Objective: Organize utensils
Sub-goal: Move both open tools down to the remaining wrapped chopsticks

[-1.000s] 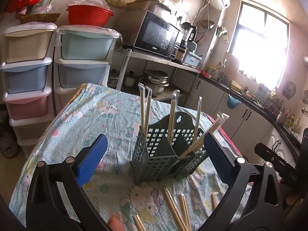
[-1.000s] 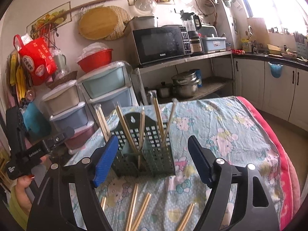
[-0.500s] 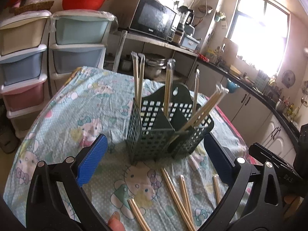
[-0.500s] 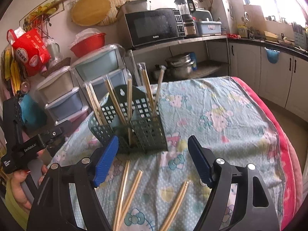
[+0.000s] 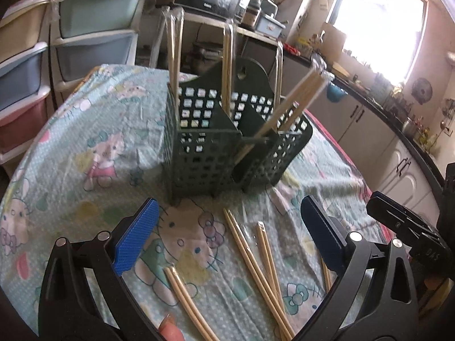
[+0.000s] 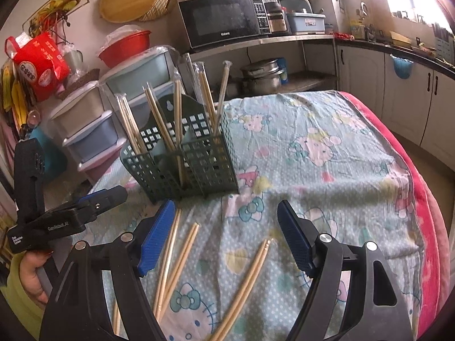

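Note:
A dark green perforated utensil holder point(image 5: 227, 142) stands on the table with several wrapped chopstick pairs upright in its compartments; it also shows in the right wrist view point(image 6: 184, 159). Several loose chopstick pairs point(image 5: 256, 258) lie on the cloth in front of it, also in the right wrist view point(image 6: 244, 281). My left gripper point(image 5: 227, 241) is open and empty, just above the loose chopsticks. My right gripper point(image 6: 224, 238) is open and empty above other loose pairs. The left gripper's body point(image 6: 65, 216) shows at the left of the right wrist view.
The table carries a light blue cartoon-cat cloth point(image 6: 327, 147) with a pink edge point(image 6: 426, 199) at the right. Stacked plastic drawers point(image 5: 28, 71) stand behind the table, with a shelf holding a microwave point(image 6: 224, 22). Kitchen cabinets point(image 6: 398, 85) run along the right.
Both grippers have dropped lower and moved closer to the holder and the loose chopsticks. Both stay open and empty.

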